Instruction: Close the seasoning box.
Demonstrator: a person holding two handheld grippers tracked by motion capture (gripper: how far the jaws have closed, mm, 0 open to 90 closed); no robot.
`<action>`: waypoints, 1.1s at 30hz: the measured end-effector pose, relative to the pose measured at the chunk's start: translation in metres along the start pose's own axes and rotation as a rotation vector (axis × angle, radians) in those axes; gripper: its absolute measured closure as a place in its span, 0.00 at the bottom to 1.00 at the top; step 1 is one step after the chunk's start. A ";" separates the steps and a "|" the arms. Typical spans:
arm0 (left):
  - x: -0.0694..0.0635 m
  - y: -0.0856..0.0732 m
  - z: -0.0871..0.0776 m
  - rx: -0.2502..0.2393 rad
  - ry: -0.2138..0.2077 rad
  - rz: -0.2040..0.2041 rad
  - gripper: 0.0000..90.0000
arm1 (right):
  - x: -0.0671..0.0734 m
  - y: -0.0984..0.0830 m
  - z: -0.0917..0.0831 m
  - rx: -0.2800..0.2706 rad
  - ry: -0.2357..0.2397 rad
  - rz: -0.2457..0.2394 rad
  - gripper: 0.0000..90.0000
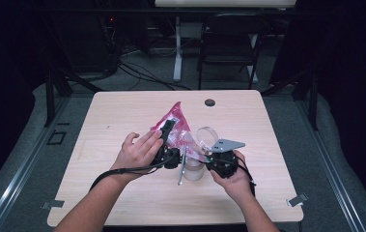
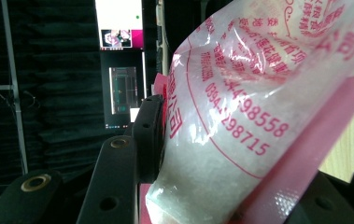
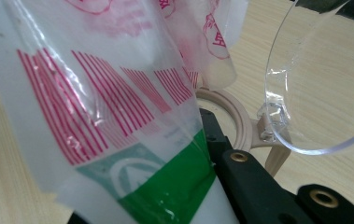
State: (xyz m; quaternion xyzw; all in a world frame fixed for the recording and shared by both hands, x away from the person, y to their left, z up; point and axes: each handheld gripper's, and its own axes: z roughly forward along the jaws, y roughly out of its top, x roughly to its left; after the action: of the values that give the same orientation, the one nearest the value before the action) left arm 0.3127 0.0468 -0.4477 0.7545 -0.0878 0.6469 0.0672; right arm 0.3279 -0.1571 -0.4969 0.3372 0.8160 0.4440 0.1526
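Left tongs [image 1: 167,126] grip the pink printed bag [image 1: 176,118]; right tongs [image 1: 204,157], fully closed, pinch its lower edge. Clear-lidded jar [image 1: 193,166] stands beneath, on the counter [image 1: 122,111].

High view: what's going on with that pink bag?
A person at a wooden table holds a pink-printed plastic bag with both grippers. The left gripper clamps the bag's side, the plastic bulging between its jaws. The right gripper is shut on the bag's lower edge, beside a container with a beige rim and an open clear hinged lid. The bag sits raised above the container's mouth.
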 end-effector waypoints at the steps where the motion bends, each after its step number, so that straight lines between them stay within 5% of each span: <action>1: -0.001 0.000 0.001 -0.005 0.004 -0.003 0.70 | 0.000 0.000 0.000 0.003 0.002 0.001 1.00; 33: 0.000 0.001 0.000 -0.014 0.009 -0.002 0.69 | 0.000 0.000 0.001 0.011 -0.005 -0.003 1.00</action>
State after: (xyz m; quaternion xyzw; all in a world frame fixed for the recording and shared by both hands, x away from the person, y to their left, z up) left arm 0.3128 0.0457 -0.4479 0.7511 -0.0911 0.6497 0.0737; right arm 0.3284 -0.1570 -0.4976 0.3378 0.8185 0.4386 0.1535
